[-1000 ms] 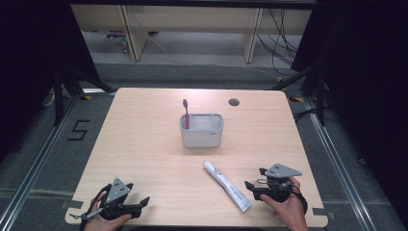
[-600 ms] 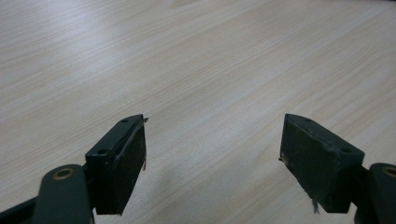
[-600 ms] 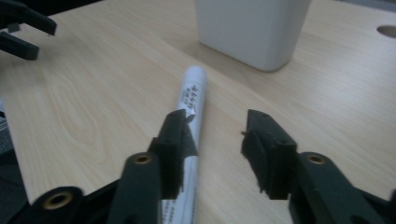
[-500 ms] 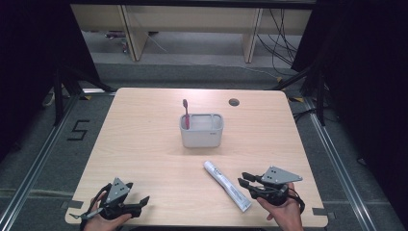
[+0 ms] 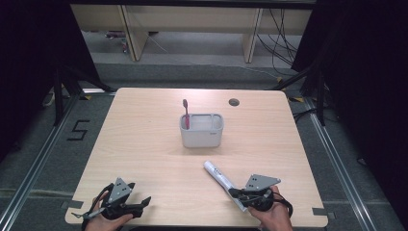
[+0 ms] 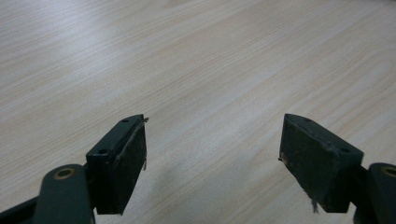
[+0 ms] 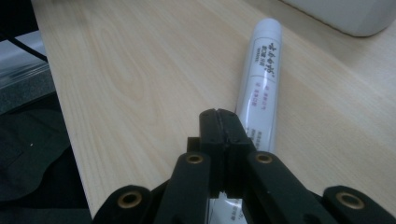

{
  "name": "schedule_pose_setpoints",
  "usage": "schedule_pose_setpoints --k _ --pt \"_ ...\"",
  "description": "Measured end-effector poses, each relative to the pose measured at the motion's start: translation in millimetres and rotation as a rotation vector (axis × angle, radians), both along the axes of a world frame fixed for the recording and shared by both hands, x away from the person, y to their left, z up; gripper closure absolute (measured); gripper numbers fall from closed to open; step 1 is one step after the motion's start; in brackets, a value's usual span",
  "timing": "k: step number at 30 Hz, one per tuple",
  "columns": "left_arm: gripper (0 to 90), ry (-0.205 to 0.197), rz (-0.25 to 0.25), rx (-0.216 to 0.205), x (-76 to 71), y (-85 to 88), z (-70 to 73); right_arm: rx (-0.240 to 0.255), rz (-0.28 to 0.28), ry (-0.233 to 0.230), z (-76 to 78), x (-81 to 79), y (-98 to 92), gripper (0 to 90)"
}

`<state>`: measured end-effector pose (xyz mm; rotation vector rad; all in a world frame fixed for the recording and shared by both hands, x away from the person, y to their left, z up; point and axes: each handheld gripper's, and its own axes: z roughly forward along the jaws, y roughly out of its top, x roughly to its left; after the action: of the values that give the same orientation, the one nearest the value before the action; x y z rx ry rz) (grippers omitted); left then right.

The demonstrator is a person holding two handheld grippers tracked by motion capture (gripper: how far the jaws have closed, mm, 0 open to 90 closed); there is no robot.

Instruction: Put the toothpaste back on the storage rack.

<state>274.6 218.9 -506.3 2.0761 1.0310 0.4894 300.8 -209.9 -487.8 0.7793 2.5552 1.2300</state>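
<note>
White tube (image 7: 261,79) now under the just-closed, empty right hand-held gripper (image 7: 218,116).

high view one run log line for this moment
left gripper: open, idle on table | right gripper: just closed, empty, over toothpaste tube | toothbrush: upright in holder

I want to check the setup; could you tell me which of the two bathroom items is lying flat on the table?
The white toothpaste tube lies flat beside the right gripper; the red toothbrush stands upright in the grey holder.
</note>
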Motion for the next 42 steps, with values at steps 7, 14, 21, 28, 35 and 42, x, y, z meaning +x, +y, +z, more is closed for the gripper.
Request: schedule_pose_setpoints --k 7,14,21,28,35,42 --pt "22.8 0.001 -0.002 -0.002 0.4 -0.6 -1.3 -0.041 0.027 0.023 -6.4 -0.5 4.3 90.0" --pt "22.8 -0.008 -0.002 -0.005 0.6 -0.6 -1.5 -0.062 0.022 0.035 -8.2 -0.8 3.9 90.0" --pt "22.9 0.000 0.002 0.003 0.6 -1.9 -1.7 -0.092 0.017 0.041 -9.0 -0.9 2.6 90.0" --pt "22.9 0.003 -0.011 0.004 -0.1 -2.0 -1.9 -0.105 -0.016 0.031 -8.5 4.6 -5.4 90.0" --pt "23.0 0.003 -0.017 0.010 -0.1 -1.3 -1.8 -0.114 -0.034 0.013 -8.7 12.6 -9.8 90.0" --pt "23.1 0.000 -0.020 0.013 0.7 -2.4 -2.0 -0.128 -0.074 0.008 -8.5 22.2 -14.0 90.0"
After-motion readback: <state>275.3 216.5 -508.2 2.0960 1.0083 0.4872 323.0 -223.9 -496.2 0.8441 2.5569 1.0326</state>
